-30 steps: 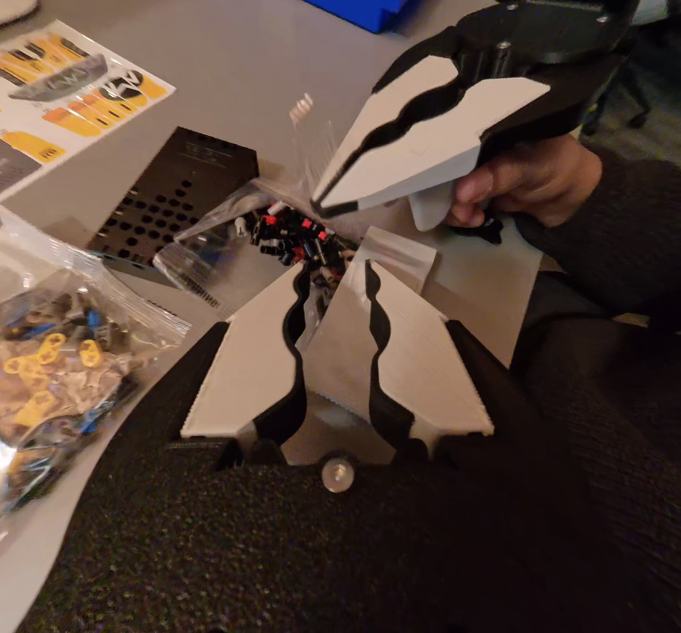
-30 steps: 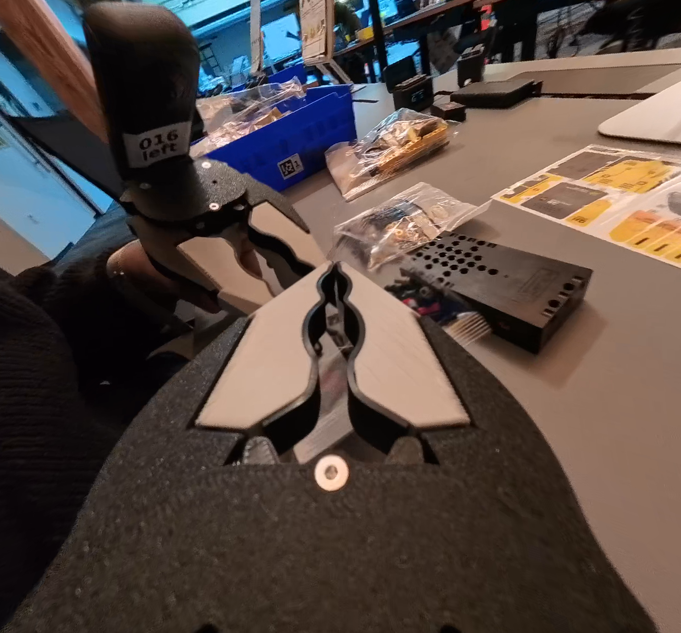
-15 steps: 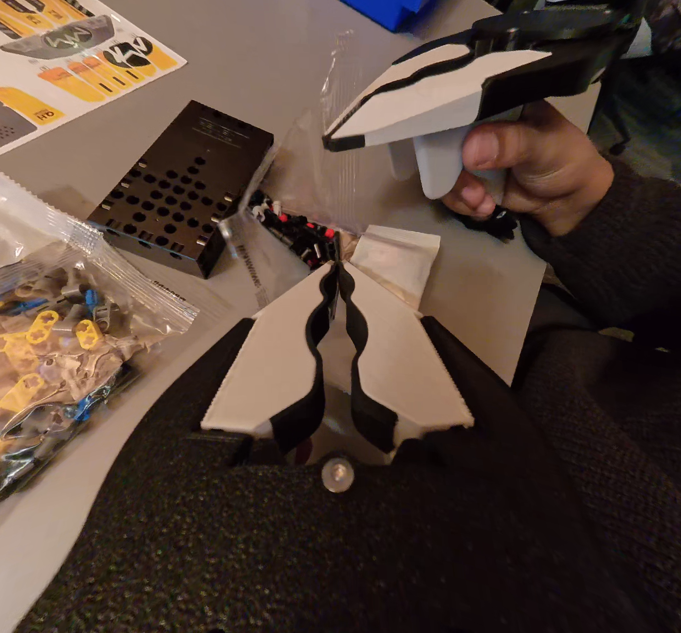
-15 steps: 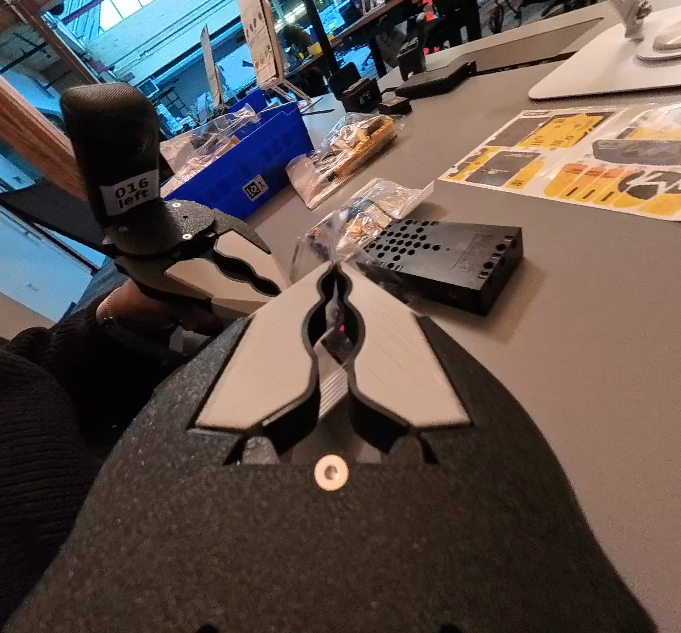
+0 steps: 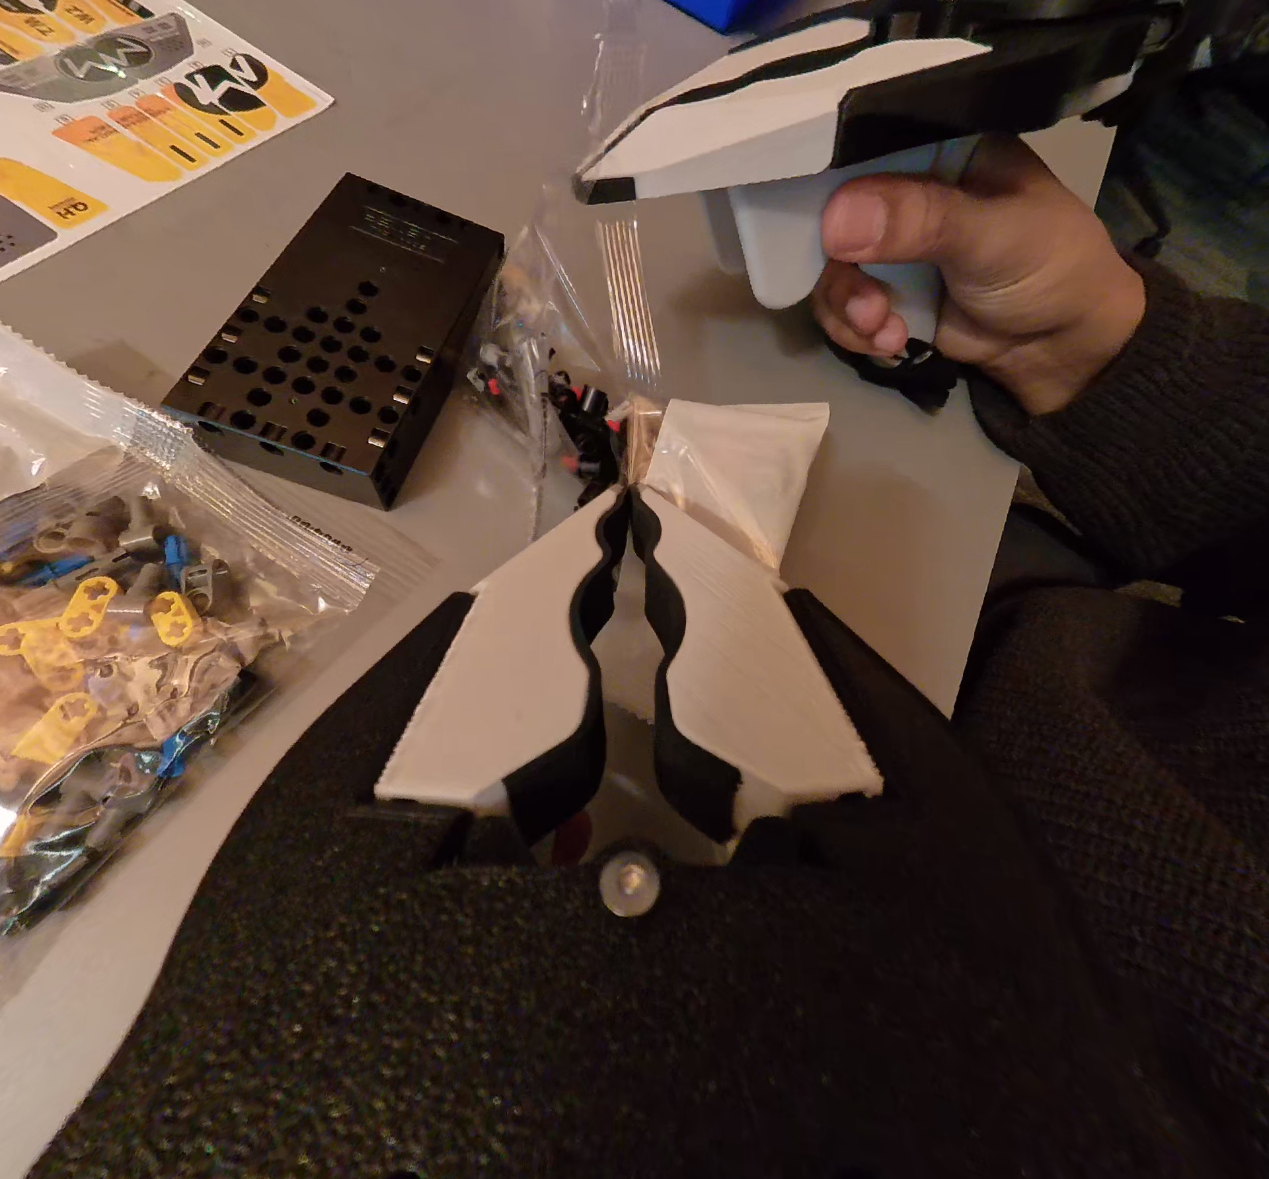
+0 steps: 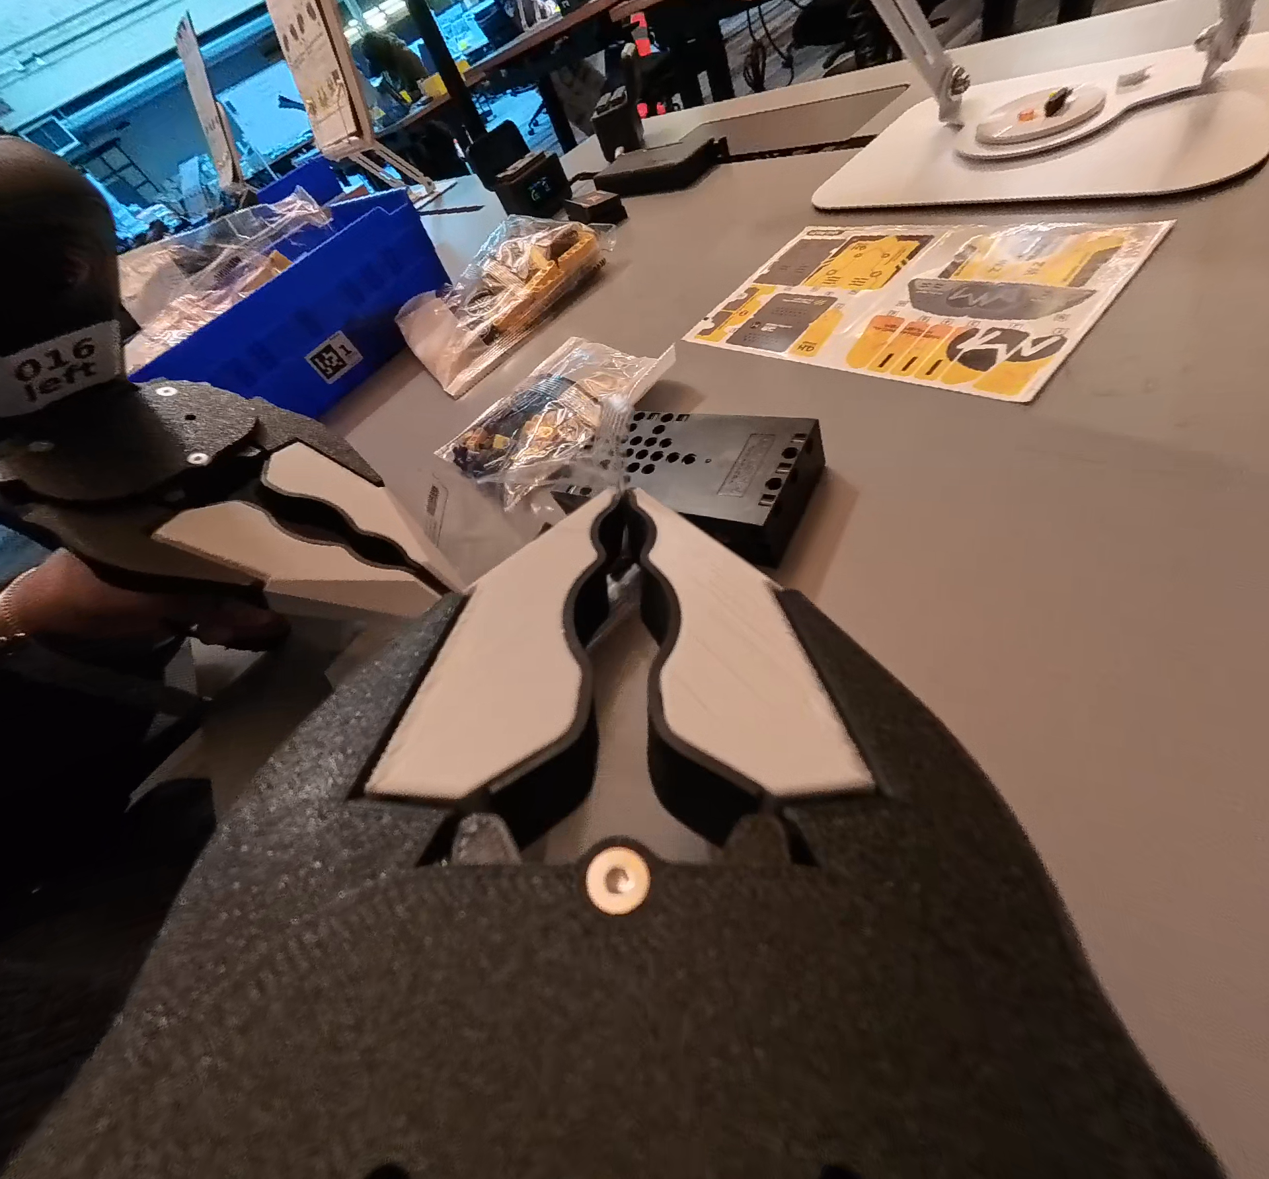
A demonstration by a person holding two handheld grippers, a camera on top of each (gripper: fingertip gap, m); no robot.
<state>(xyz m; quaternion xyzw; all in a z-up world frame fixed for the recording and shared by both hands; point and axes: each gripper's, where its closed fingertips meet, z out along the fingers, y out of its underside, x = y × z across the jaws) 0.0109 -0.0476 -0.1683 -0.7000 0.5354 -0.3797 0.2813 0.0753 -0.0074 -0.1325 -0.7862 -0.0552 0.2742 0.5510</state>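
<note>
Where both grippers meet, a small clear plastic bag point(image 5: 590, 349) of tiny black and red parts is stretched between them, raised slightly off the grey table point(image 5: 439, 47) just beside a black perforated box point(image 5: 329, 349). The left gripper point(image 5: 628, 494) has its fingertips closed on the lower edge of the bag, next to a white panel of the film. The right gripper point(image 5: 594, 181), held by a hand point(image 5: 961, 281), is likewise clamped onto the upper strip of the bag; in the right wrist view its tips point(image 6: 621, 494) pinch a wisp of clear film.

Handling judgement: the bag is light, limp and slippery, with thin film that deforms and can tear under tension. The loose contents would shift and could spill if a seam gives. The flat ribbed margin offers the firmest hold; the filled middle would slide.

Surroundings: a larger bag of yellow, blue and grey parts point(image 5: 103, 638) lies to the left, a yellow and grey sticker sheet point(image 5: 123, 82) beyond the box, and a blue bin point(image 6: 288, 336) farther back.
</note>
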